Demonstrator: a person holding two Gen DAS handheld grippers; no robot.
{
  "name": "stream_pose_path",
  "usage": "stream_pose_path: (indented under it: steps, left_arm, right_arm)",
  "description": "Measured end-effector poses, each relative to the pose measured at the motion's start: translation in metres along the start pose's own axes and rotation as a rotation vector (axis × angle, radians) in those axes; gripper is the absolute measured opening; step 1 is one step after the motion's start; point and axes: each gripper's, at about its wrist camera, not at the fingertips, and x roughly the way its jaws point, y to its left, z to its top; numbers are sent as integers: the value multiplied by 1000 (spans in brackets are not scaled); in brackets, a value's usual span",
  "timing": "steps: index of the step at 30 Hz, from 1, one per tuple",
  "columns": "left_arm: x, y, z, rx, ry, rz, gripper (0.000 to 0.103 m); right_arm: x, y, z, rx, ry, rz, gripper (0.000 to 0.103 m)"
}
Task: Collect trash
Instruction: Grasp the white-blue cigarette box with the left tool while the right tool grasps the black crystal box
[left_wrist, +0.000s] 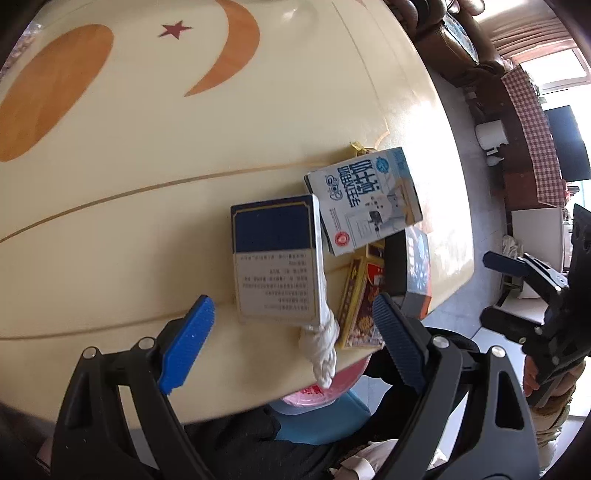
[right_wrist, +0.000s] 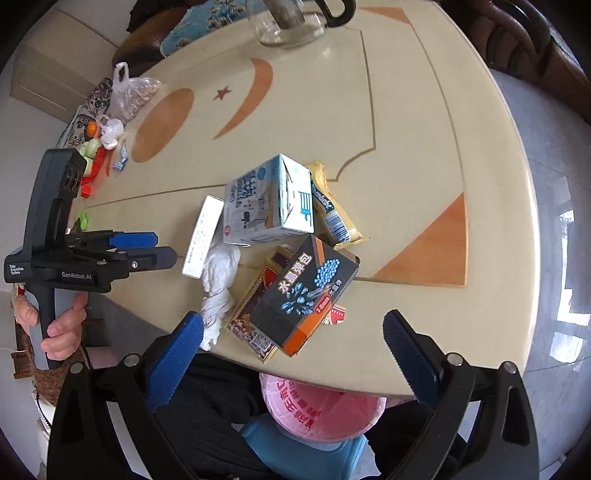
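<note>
Trash lies piled near the round table's front edge: a white-and-blue milk carton, a flat blue-and-white box, a crumpled white tissue, a black-and-orange box, a brown-and-gold box under it, and a yellow wrapper. A bin with a pink bag stands below the table edge. My left gripper is open just in front of the flat box and tissue. My right gripper is open above the table edge, in front of the black-and-orange box.
The cream table has orange inlays. A glass jar stands at its far side. A plastic bag and small toys sit at the far left. Chairs ring the table.
</note>
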Motion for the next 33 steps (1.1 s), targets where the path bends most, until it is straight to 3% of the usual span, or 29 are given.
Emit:
stream_pose_path:
  steps: [16,33]
  left_arm:
    - [42,6,21,13,29,-57,85]
    - [56,4,27,14,11,-101,86]
  right_arm:
    - [64,-9,18,37,108,3,95]
    - [87,-17,24,42,131,13,92]
